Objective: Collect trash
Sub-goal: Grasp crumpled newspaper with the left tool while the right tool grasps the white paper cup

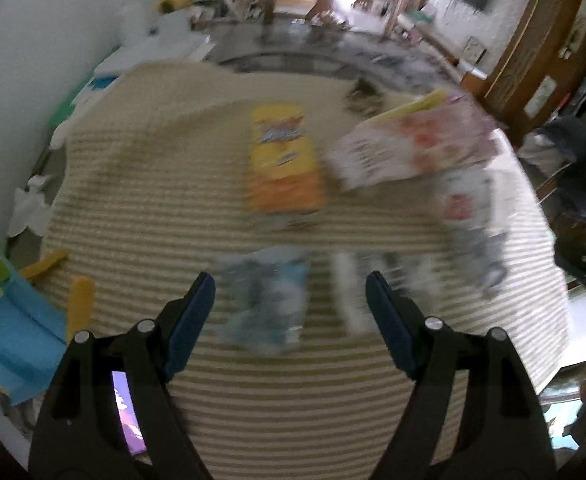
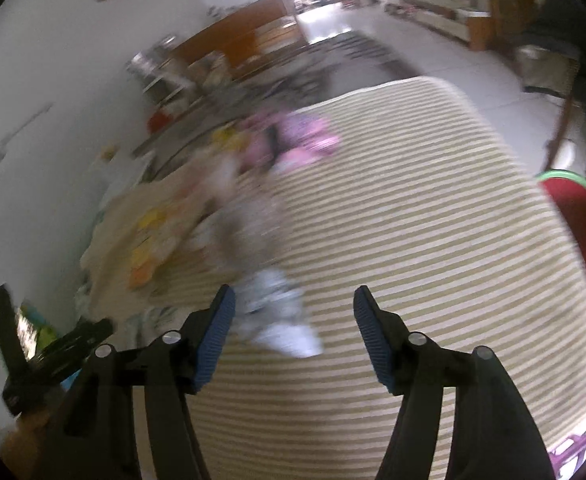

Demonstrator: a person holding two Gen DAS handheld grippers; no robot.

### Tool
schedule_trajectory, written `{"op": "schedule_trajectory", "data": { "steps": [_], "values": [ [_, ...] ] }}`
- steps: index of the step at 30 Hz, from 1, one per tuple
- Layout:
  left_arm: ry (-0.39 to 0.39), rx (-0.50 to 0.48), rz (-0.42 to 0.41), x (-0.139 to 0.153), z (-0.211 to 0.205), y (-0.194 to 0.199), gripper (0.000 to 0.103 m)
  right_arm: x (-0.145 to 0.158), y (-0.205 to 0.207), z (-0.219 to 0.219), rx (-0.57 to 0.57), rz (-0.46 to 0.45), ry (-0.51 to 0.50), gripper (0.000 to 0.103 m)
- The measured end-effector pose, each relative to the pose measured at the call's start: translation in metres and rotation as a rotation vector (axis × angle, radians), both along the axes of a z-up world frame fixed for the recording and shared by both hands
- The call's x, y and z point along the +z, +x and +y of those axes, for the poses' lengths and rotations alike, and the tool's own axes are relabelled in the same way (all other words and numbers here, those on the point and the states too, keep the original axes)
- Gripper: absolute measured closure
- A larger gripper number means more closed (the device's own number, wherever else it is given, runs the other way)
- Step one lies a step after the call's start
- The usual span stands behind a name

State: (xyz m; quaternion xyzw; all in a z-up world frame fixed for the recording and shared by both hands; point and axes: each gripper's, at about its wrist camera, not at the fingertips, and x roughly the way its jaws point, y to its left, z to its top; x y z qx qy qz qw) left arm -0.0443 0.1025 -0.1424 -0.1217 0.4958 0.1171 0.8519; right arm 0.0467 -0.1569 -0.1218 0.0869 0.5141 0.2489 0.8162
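Trash lies on a striped beige mat (image 1: 141, 184). In the left wrist view my left gripper (image 1: 291, 290) is open and empty above a blurred pale blue wrapper (image 1: 267, 300). Beyond it lie a yellow-orange packet (image 1: 281, 160), a pink and white box (image 1: 413, 144) and a crumpled white wrapper (image 1: 469, 224). In the right wrist view my right gripper (image 2: 295, 300) is open and empty, with a crumpled white wrapper (image 2: 281, 316) just ahead near its left finger. A pink packet (image 2: 297, 140) and yellow packets (image 2: 153, 240) lie farther back on the mat (image 2: 433, 220). Both views are motion-blurred.
A red basin with a green rim (image 2: 585, 232) stands at the mat's right edge. A blue plastic toy (image 1: 9, 320) and yellow pieces (image 1: 79, 304) lie at the mat's left. White walls (image 1: 33, 60) stand to the left. Wooden furniture (image 2: 245, 40) stands farther back.
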Motion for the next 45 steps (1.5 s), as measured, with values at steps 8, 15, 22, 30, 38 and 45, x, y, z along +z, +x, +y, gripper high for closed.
{"op": "schedule_trajectory", "data": {
  "steps": [8, 15, 22, 30, 38, 45],
  "values": [
    [-0.042, -0.042, 0.103, -0.046, 0.022, 0.008, 0.043, -0.007, -0.029, 0.074, 0.132, 0.020, -0.029, 0.028],
    [-0.095, 0.013, 0.074, -0.044, 0.043, 0.001, 0.076, -0.027, -0.029, 0.104, 0.124, 0.148, -0.033, 0.021],
    [-0.072, 0.037, 0.016, -0.021, 0.050, -0.011, 0.076, -0.043, -0.029, 0.150, 0.153, 0.146, -0.127, 0.017],
    [-0.078, 0.055, 0.011, -0.020, 0.053, -0.016, 0.075, -0.067, -0.020, 0.171, 0.106, 0.163, -0.215, 0.016],
    [-0.086, 0.074, 0.013, -0.023, 0.060, -0.016, 0.075, -0.083, -0.019, 0.185, 0.150, 0.107, -0.312, 0.012],
    [-0.096, 0.059, 0.008, -0.024, 0.059, -0.010, 0.075, -0.083, -0.018, 0.185, 0.206, 0.091, -0.304, 0.018]
  ]
}}
